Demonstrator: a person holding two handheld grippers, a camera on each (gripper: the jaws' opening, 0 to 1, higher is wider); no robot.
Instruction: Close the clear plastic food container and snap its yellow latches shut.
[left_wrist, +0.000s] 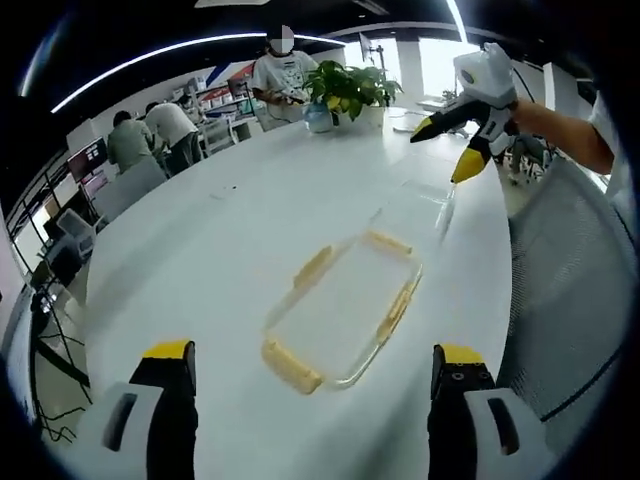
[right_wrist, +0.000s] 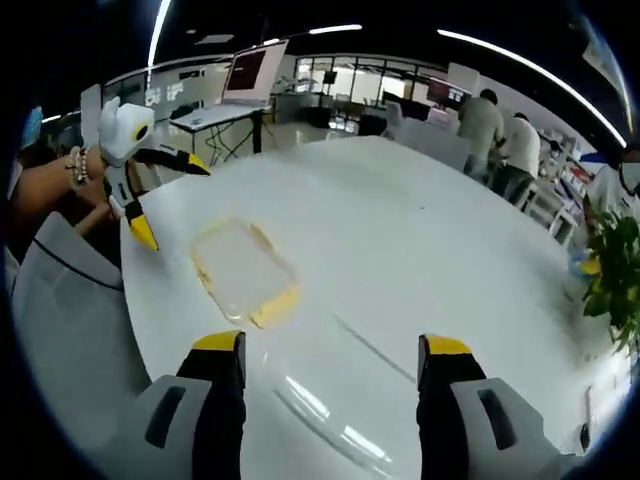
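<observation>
Jaws wide and empty on left gripper (left_wrist: 312, 352) and right gripper (right_wrist: 332, 348). Pick up clear part (left_wrist: 415, 210), line edges up with yellow-latch part (left_wrist: 345, 310), then push latches (left_wrist: 292, 368) down.

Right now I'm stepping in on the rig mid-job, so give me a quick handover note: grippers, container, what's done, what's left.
Left gripper: open, empty, above the table.
Right gripper: open, empty, also off the container.
Clear container part with yellow latches lies flat on the white table, latches splayed outward. Another clear piece lies just beyond it; which is lid and which is base is hard to tell.
Done: nothing visible yet.
Left: put the lid on, then snap the latches shut.
</observation>
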